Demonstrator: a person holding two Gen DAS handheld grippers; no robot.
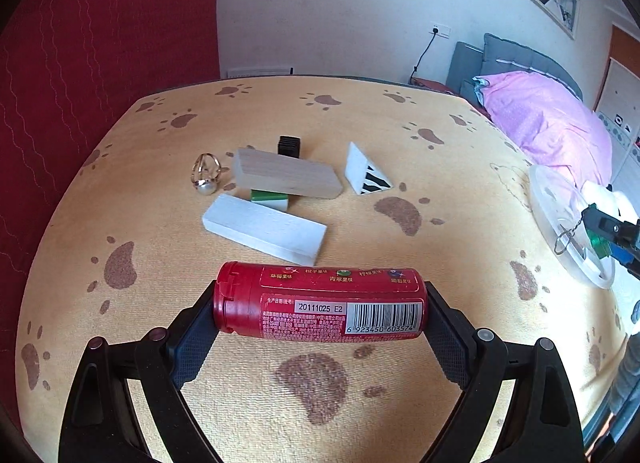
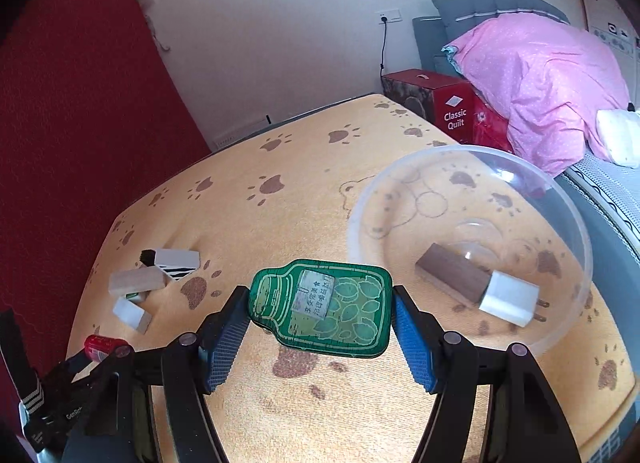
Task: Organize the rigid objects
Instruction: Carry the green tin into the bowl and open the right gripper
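Observation:
My left gripper (image 1: pixel 320 303) is shut on a red candy tube (image 1: pixel 320 301), held sideways above the paw-print cloth. My right gripper (image 2: pixel 320 311) is shut on a flat green bottle-shaped keychain (image 2: pixel 322 309), held just left of a clear plastic bowl (image 2: pixel 568 215). The bowl holds a dark wooden block (image 2: pixel 450 277) and a white plug (image 2: pixel 510 301). In the left wrist view the bowl (image 1: pixel 548 191) and the right gripper (image 1: pixel 608 231) show at the far right. The red tube also shows in the right wrist view (image 2: pixel 102 345).
On the cloth lie a white block (image 1: pixel 264 229), a wooden block (image 1: pixel 286 179), a green and white tile (image 1: pixel 270 199), a black cube (image 1: pixel 289 146), a zebra-striped wedge (image 1: pixel 366 177) and a pearl ring (image 1: pixel 206 177). A bed with a pink quilt (image 2: pixel 540 75) stands right.

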